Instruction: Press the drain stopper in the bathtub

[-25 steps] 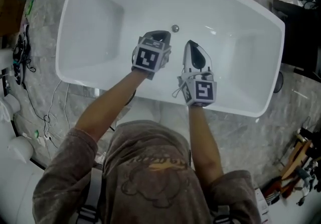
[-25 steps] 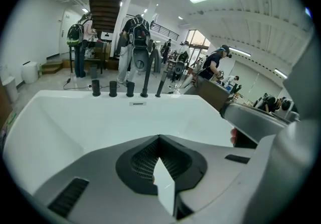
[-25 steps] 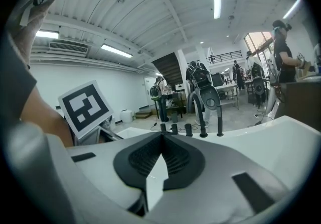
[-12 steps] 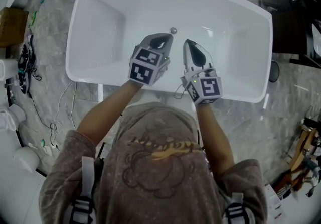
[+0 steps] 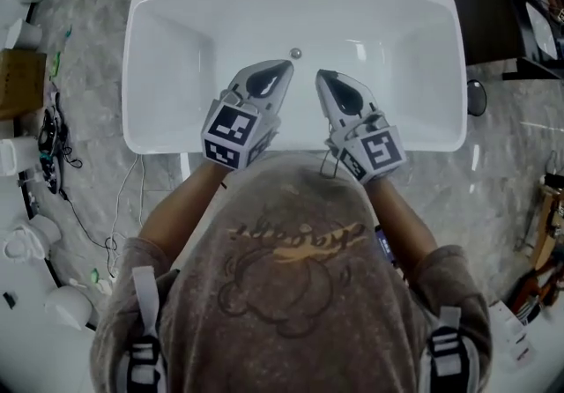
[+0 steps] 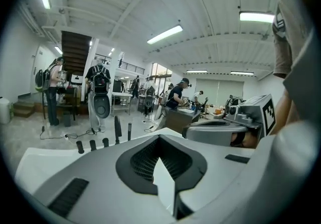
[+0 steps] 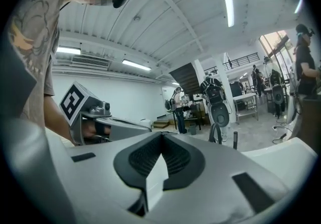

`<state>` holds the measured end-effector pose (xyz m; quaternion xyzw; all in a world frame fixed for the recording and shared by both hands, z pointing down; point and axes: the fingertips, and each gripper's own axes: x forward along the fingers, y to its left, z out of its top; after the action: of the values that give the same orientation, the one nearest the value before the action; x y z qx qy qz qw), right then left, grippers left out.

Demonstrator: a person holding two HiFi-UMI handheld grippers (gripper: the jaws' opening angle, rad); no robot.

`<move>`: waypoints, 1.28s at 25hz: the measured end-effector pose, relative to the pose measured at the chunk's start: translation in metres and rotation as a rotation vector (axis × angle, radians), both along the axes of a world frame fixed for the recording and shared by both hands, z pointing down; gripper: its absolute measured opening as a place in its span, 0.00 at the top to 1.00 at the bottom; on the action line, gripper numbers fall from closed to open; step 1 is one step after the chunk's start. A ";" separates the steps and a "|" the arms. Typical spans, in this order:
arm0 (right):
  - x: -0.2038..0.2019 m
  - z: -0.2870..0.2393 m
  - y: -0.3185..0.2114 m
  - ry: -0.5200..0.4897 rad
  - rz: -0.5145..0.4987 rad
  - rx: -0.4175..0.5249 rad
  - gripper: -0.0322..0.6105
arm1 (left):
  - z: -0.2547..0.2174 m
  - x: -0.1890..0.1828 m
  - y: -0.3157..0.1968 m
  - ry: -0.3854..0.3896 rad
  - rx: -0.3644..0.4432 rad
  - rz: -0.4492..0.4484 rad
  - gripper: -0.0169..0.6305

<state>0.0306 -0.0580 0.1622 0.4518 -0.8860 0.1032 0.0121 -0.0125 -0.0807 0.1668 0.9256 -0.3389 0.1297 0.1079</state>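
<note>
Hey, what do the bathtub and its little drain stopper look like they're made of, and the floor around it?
Bathtub: glossy white, likely acrylic or enamel; bright light reflections on its smooth walls.
Drain stopper: polished metal, probably chrome; a small silvery, shiny disc.
Floor: grey veined stone or marble-look tile; cannot tell which.

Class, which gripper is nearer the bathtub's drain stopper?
Left. In the head view, the left gripper lies just below-left of the drain stopper; the right gripper sits farther, below-right.

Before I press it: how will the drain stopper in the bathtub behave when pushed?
The drain stopper looks small, shiny metal: probably stiff and slippery. Set in the bathtub floor, it likely cannot roll or tip.
</note>
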 end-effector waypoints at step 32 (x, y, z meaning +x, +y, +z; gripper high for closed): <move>-0.016 -0.041 0.019 -0.017 -0.211 0.147 0.95 | -0.026 -0.002 0.022 0.066 0.145 0.056 0.97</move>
<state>0.0142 -0.0395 0.1211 0.3549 -0.9339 0.0402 -0.0178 -0.0144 -0.0590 0.1408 0.9439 -0.3175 0.0773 0.0482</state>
